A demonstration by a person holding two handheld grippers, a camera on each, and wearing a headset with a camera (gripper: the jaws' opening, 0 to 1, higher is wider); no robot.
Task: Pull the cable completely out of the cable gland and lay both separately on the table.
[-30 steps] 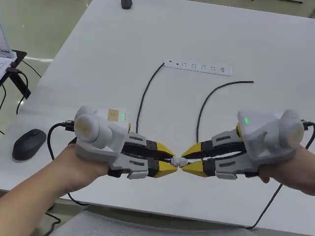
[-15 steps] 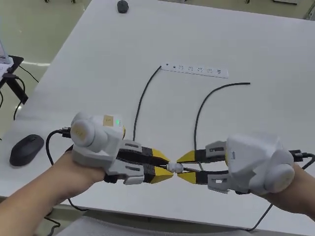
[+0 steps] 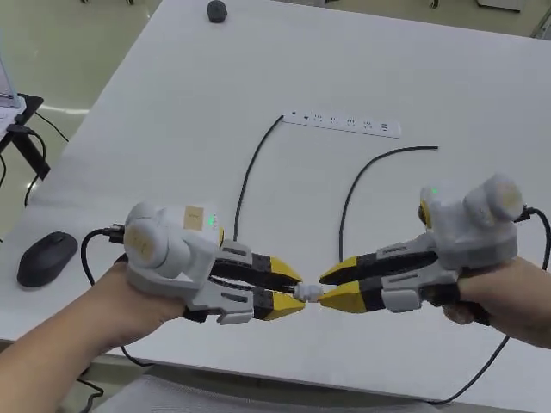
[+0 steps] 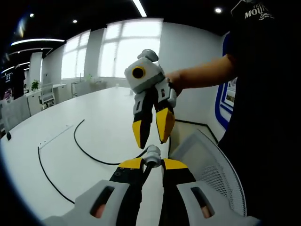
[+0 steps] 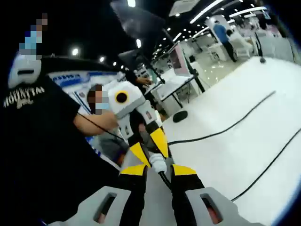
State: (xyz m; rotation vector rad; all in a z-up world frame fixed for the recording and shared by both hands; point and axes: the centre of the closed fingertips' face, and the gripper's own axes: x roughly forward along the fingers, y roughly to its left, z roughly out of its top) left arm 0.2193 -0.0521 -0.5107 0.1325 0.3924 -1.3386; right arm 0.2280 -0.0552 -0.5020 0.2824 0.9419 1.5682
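Your left gripper (image 3: pixel 301 291) pinched the cable gland (image 3: pixel 308 292) at its jaw tips | your right gripper (image 3: pixel 323 289) sat just right of the gland, jaws parted astride the cable (image 3: pixel 343 215) | cable left the gland lengthwise toward your right gripper | likely puller: your right hand.

Small grey plastic cable gland (image 3: pixel 307 292) between left hand-held gripper (image 3: pixel 301 291), 9 o'clock, and right hand-held gripper (image 3: pixel 321 289), 3 o'clock; long white plastic power strip (image 3: pixel 344 122) at 12.

Small white cable gland (image 3: pixel 307 292) raised over table (image 3: pixel 430 69) edge, thin black cable (image 3: pixel 349 202) in it, curving away
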